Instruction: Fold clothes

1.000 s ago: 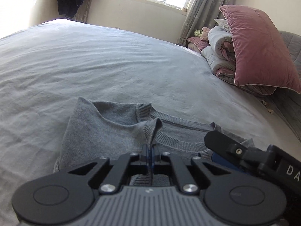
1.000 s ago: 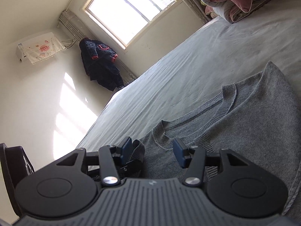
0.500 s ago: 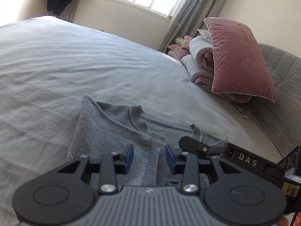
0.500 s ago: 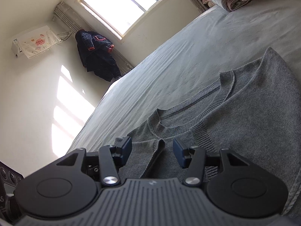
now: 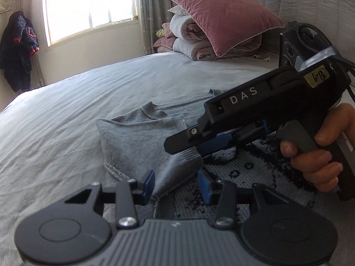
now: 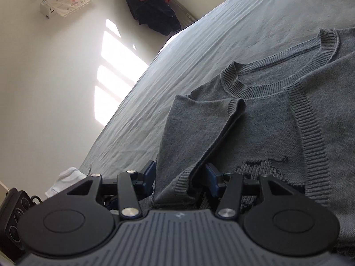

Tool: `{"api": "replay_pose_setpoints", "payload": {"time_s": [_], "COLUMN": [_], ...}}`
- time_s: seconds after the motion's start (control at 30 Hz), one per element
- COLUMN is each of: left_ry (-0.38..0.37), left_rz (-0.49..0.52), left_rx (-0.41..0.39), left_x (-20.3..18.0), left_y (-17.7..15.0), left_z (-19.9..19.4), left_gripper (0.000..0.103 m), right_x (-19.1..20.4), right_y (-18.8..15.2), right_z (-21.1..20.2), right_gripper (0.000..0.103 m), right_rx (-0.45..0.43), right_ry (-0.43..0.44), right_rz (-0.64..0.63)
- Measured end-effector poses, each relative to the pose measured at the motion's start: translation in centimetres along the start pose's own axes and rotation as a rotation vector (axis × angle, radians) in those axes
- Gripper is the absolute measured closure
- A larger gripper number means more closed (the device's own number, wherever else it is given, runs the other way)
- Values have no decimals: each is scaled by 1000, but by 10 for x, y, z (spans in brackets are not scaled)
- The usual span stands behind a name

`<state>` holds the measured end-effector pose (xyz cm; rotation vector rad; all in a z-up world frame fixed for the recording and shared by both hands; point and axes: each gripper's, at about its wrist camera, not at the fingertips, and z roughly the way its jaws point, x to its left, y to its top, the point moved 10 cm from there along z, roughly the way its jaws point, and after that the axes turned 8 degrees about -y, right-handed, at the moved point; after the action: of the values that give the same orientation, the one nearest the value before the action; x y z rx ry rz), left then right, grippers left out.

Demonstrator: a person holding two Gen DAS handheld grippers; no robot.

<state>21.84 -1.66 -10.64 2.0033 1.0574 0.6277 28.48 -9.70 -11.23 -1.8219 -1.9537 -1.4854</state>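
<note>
Sweater partly folded, sleeve across its chest toward 12 o'clock; my left gripper and right gripper are spread.

Your right tool covers the sweater's right shoulder in the left wrist view, and its fingertips blend into dark patterned knit, so their gap is unreadable. Your own tool body hides the sweater's lower part at both frames' bottoms. The right edge of the right wrist view cuts off the sweater's far side.
</note>
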Motion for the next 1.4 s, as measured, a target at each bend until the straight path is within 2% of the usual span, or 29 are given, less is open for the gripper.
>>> {"api": "replay_pose_setpoints", "payload": {"time_s": [0.03, 0.1, 0.13, 0.17, 0.33, 0.4, 0.43, 0.47, 0.6, 0.63, 0.7, 0.83, 0.93, 0.97, 1.03, 1.1, 1.23, 1.4], "left_ry": [15, 39, 46, 52, 105, 119, 118, 119, 128, 130, 144, 155, 150, 148, 143, 136, 105, 62], "left_rz": [18, 43, 56, 75, 224, 254, 259, 258, 233, 227, 220, 201, 161, 148, 127, 104, 62, 8], "left_rx": [10, 17, 17, 17, 17, 31, 36, 40, 50, 53, 57, 51, 32, 26, 15, 5, 0, 0], "left_x": [0, 0, -2, -5, -25, -30, -32, -33, -32, -32, -32, -33, -31, -31, -31, -29, -29, -31], "left_y": [-2, -3, -2, -1, 4, 6, 7, 7, 10, 11, 11, 10, 10, 10, 10, 8, 9, 11], "left_z": [2, 4, 4, 4, 7, 12, 14, 16, 20, 22, 23, 22, 18, 16, 13, 10, 14, 24], "left_gripper": [59, 59, 59, 59, 60, 75, 87, 93, 95, 94, 89, 89, 97, 98, 98, 99, 99, 99], "right_x": [0, 1, 1, -2, -14, -19, -23, -22, -27, -28, -32, -40, -40, -41, -42, -43, -43, -40], "right_y": [-2, -7, -8, -8, 1, 4, 3, 3, 2, 2, 3, 0, 0, 3, 10, 16, 15, 24], "right_z": [1, 4, 4, 3, -14, -22, -24, -24, -30, -31, -33, -27, -25, -23, -14, -4, 8, -4], "right_gripper": [53, 66, 82, 93, 97, 97, 97, 97, 96, 87, 86, 77, 69, 66, 66, 68, 100, 100], "right_rx": [7, 20, 26, 33, 15, 4, 7, 6, -2, -16, -45, -89, -127, -144, -171, -189, -244, -315], "right_ry": [-9, -28, -35, -28, 63, 80, 62, 43, -19, -35, -69, -112, -122, -134, -167, -198, -270, -274], "right_rz": [-16, -47, -56, -35, 105, 135, 130, 124, 107, 107, 109, 165, 187, 189, 171, 148, 87, 58]}}
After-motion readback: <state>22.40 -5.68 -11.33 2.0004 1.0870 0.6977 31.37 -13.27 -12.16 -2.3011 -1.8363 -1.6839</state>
